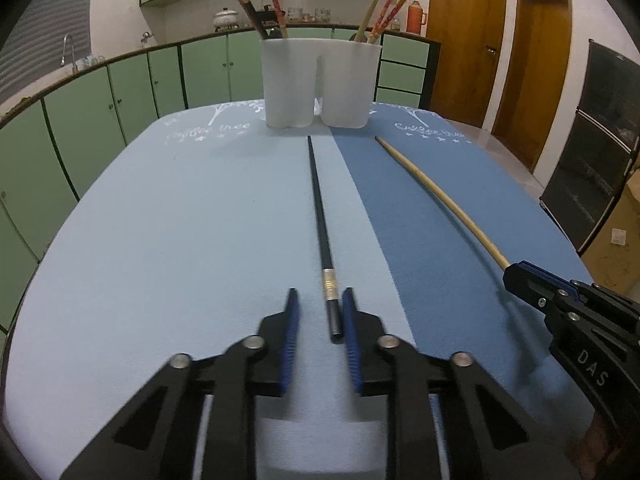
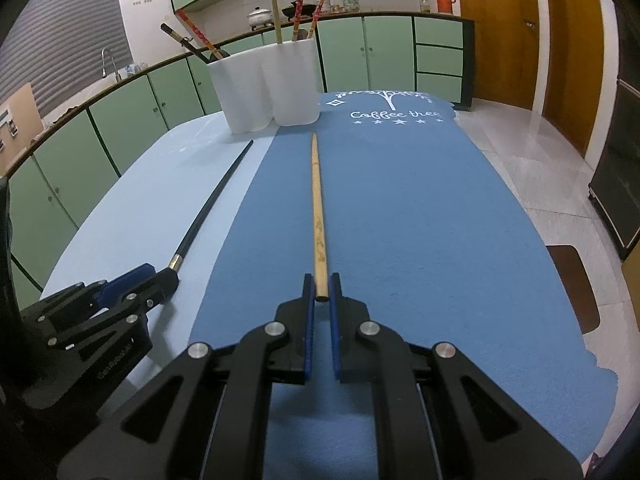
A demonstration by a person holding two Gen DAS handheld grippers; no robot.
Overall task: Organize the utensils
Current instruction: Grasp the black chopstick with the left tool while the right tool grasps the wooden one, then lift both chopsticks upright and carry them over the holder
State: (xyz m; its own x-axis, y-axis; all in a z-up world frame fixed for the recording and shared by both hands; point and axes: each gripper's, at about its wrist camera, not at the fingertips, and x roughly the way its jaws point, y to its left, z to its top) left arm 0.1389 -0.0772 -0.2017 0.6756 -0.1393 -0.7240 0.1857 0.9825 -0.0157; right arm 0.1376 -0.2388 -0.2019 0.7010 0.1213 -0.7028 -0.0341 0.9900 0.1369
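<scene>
A black chopstick [image 1: 320, 216] lies on the light blue mat, pointing at the white two-compartment holder [image 1: 320, 80]. My left gripper [image 1: 320, 300] is open with the chopstick's thick end between its fingers, nearer the right pad. A bamboo chopstick [image 2: 318, 216] lies on the dark blue mat. My right gripper [image 2: 321, 286] has its pads closed against the bamboo chopstick's near end. The holder [image 2: 266, 84] has several chopsticks standing in both compartments. The black chopstick [image 2: 212, 204] and the left gripper [image 2: 148, 280] also show in the right wrist view, and the right gripper [image 1: 516, 276] in the left wrist view.
The two mats [image 1: 160, 208] [image 2: 420, 208] cover the table. Green cabinets [image 1: 100, 96] run behind and to the left. Wooden doors [image 1: 532, 60] stand at the right. A tiled floor [image 2: 552, 152] lies beyond the table's right edge.
</scene>
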